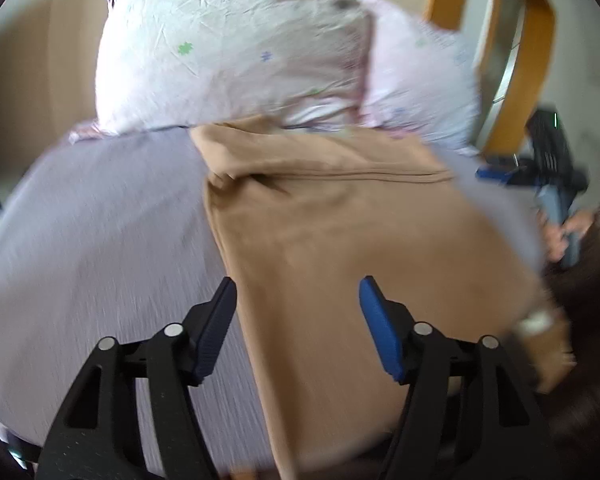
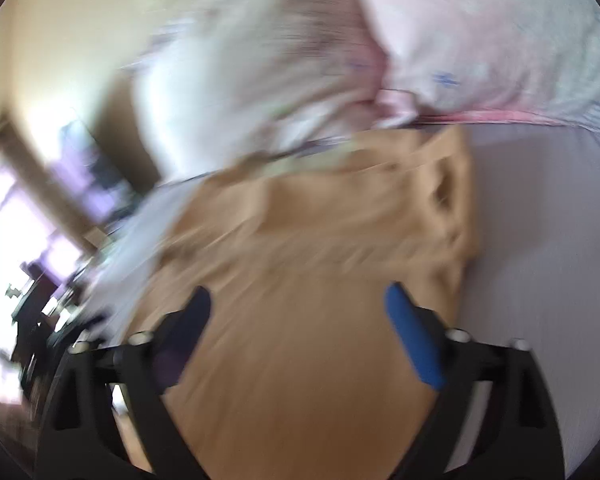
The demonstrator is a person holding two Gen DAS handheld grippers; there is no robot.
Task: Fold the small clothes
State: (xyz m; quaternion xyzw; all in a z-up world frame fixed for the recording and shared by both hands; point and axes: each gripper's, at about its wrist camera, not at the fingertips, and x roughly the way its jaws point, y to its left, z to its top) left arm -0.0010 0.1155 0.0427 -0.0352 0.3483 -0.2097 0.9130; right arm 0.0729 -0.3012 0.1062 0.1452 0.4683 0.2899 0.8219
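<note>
A tan garment (image 1: 340,232) lies spread on the lavender bed sheet (image 1: 100,240), its far end by the pillows. My left gripper (image 1: 298,292) is open above the garment's left edge, its jaws wide apart and empty. In the right wrist view the same tan garment (image 2: 300,272) fills the middle, blurred by motion. My right gripper (image 2: 298,300) is open over it with nothing between the jaws. The right gripper, held in a hand, also shows at the far right of the left wrist view (image 1: 556,184).
Two pale floral pillows (image 1: 228,52) (image 1: 420,80) lie at the head of the bed. A wooden frame (image 1: 536,40) stands at the back right. The right wrist view shows a bright window (image 2: 8,216) at the left and the pillows (image 2: 480,32).
</note>
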